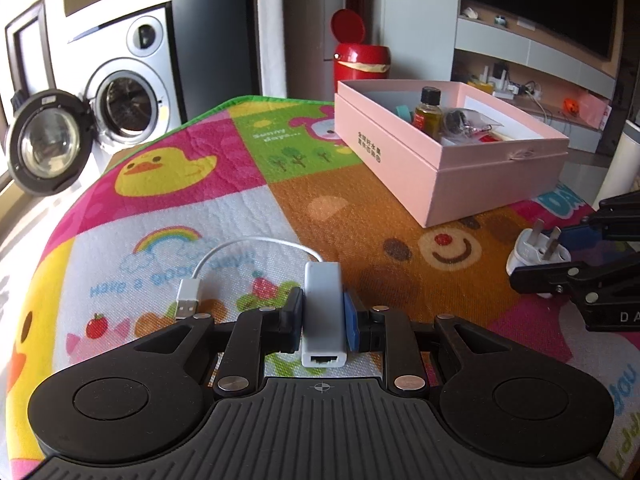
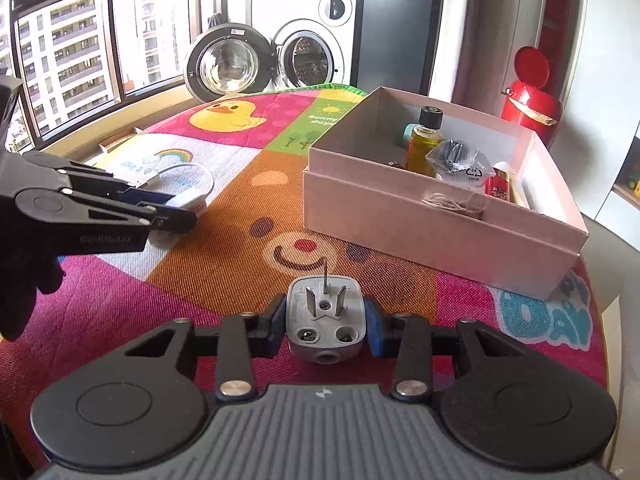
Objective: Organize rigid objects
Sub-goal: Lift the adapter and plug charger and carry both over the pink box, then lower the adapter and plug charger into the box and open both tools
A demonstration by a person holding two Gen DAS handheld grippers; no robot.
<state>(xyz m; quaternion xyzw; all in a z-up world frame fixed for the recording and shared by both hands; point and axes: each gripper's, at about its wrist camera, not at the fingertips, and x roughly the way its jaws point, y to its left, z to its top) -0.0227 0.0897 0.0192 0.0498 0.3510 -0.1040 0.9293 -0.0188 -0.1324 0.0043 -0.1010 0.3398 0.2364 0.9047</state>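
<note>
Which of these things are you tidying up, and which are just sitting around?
Being tidied:
white rectangular network adapter with cable, clamped in the left gripper
grey three-pin plug, clamped in the right gripper
open pink cardboard box, already holding a small bottle of yellow oil

Just sitting around:
colourful cartoon play mat
red lidded bin
silver washing machine with open door

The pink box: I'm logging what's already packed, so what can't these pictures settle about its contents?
- Left wrist view: the pink box near wall hides everything low; only the oil bottle and plastic bag tops show.
- Right wrist view: the teal item sits mostly behind the bottle; unidentifiable.
- Right wrist view: the red packet print is too small to read.
- Both views: the box floor is hidden by its walls.
</note>
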